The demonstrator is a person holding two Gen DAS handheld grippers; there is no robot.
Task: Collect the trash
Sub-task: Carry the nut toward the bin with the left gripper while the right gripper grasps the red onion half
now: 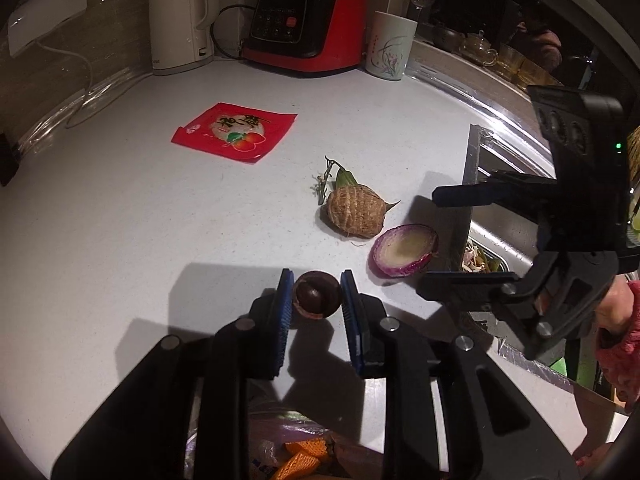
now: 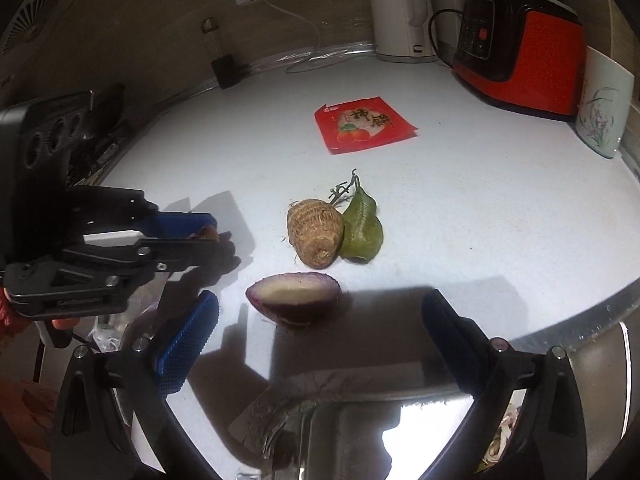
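L gripper (image 1: 316,300): I'm clamping the brown nut (image 1: 316,295).
R gripper (image 2: 320,328): I'm holding it spread wide.
Onion peel (image 2: 294,294): lying dead ahead, R nearer, long axis crosswise.

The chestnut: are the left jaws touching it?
Touching. In the left wrist view, the left gripper has both blue pads pressed against the chestnut, no gap.

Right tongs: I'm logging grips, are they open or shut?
Open. The right tongs show blue pads spread wide, nothing between them; the purple onion piece lies on the counter ahead.
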